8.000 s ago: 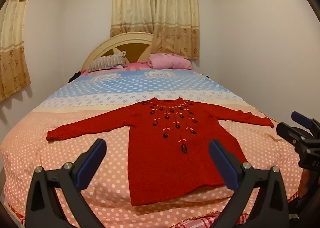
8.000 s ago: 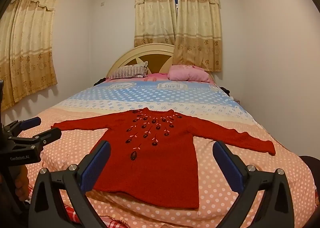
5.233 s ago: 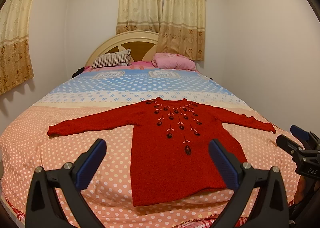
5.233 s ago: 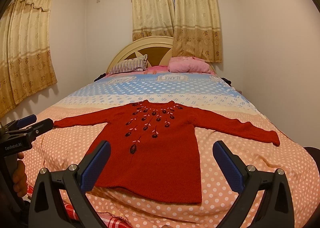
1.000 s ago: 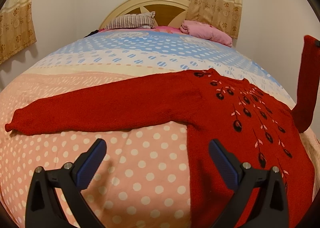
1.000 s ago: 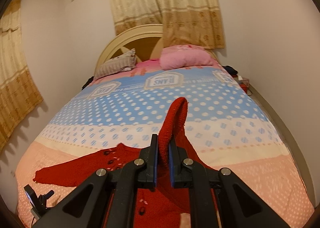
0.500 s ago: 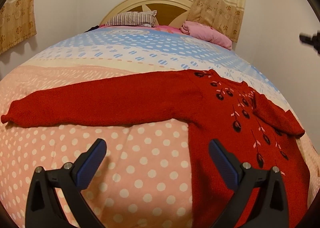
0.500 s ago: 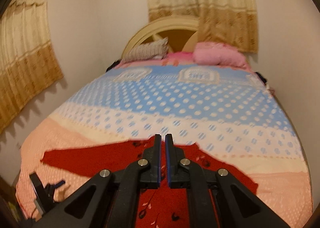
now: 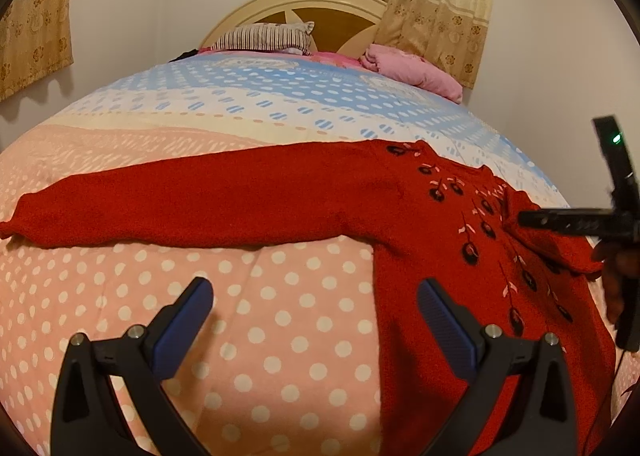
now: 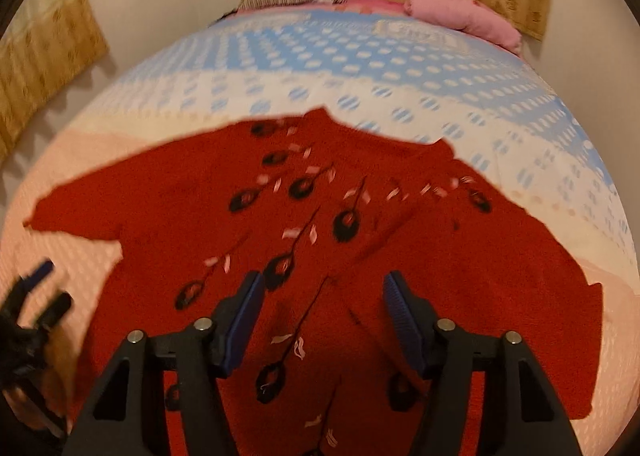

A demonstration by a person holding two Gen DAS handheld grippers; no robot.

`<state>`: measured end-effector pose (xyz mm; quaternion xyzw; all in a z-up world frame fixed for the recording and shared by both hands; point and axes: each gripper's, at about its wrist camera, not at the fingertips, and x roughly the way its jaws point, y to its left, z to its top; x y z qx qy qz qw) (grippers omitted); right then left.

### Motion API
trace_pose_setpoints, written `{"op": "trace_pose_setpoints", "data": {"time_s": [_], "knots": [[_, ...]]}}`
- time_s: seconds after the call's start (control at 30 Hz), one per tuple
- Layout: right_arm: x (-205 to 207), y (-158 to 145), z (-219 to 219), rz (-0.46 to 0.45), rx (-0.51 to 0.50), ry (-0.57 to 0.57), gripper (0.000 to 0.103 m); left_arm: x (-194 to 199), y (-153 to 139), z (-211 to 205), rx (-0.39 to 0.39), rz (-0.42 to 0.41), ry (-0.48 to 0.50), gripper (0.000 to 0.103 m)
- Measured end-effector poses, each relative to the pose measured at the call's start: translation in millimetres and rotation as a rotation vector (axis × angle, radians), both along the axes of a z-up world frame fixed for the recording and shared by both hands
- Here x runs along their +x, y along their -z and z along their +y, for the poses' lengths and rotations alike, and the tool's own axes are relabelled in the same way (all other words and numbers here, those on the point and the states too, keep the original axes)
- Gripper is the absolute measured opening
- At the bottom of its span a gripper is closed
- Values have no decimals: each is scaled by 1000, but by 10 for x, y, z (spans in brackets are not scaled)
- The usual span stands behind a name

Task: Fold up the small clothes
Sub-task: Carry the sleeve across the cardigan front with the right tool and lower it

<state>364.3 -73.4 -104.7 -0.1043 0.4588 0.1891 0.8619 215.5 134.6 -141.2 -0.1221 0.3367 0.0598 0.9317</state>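
A red knitted sweater [image 9: 420,224] with dark embroidered flowers lies flat on the bed. Its left sleeve [image 9: 160,204] stretches out to the left. Its right sleeve [image 9: 556,248] is folded in over the chest. My left gripper [image 9: 312,316] is open and empty, low over the dotted cover just left of the sweater's body. My right gripper [image 10: 320,308] is open and empty, close above the sweater's chest [image 10: 304,216] and folded sleeve [image 10: 400,232]. The right gripper also shows at the right edge of the left wrist view [image 9: 532,218].
The bed has a pink, cream and blue dotted cover [image 9: 260,328]. A striped pillow [image 9: 264,38] and a pink pillow [image 9: 412,70] lie by the headboard. Walls and curtains stand behind. The left gripper's body shows at the lower left of the right wrist view [image 10: 36,296].
My right gripper carried the right sleeve over the chest, dropped it, then opened and came down close over the sweater. My left gripper edged nearer the cover, still open.
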Motion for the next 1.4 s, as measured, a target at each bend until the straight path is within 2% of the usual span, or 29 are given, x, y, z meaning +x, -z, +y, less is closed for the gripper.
{"op": "trace_pose_setpoints", "data": {"time_s": [0.1, 0.17, 0.2, 0.23, 0.27, 0.3, 0.43, 0.73, 0.9, 1.0, 1.07, 1.27, 1.4], "knots": [[109, 150, -28, 6, -33, 31, 57, 8, 1, -13, 1, 2, 4, 103], [190, 227, -80, 11, -57, 58, 41, 8, 3, -12, 0, 2, 7, 103], [223, 263, -127, 12, -57, 77, 38, 8, 3, -12, -4, 1, 9, 103], [247, 277, -166, 18, -40, 85, 30, 5, 6, -8, -9, 1, 12, 103], [255, 277, -202, 22, -22, 91, 16, 7, 12, -2, -13, 1, 13, 103], [248, 246, -230, 15, -5, 91, 11, 6, 19, 13, -23, 3, 13, 103], [144, -57, -266, -36, 57, 59, 9, 11, 45, 65, -66, 7, 7, 103], [-243, -1183, -136, -224, 198, -40, 8, 11, 52, 63, -85, 8, 12, 103], [-385, -1372, 113, -247, 247, -92, 8, 12, 55, 64, -90, 10, 18, 103], [-434, -1276, 313, -237, 250, -118, 8, 7, 61, 80, -98, 10, 15, 103], [-438, -1102, 470, -209, 247, -131, 8, 2, 68, 87, -105, 9, 11, 103], [-400, -255, 1016, -110, 213, -169, 8, -8, 87, 122, -128, 14, -10, 103], [-371, 78, 1167, -39, 205, -197, 9, -8, 92, 115, -126, 20, -15, 103]]}}
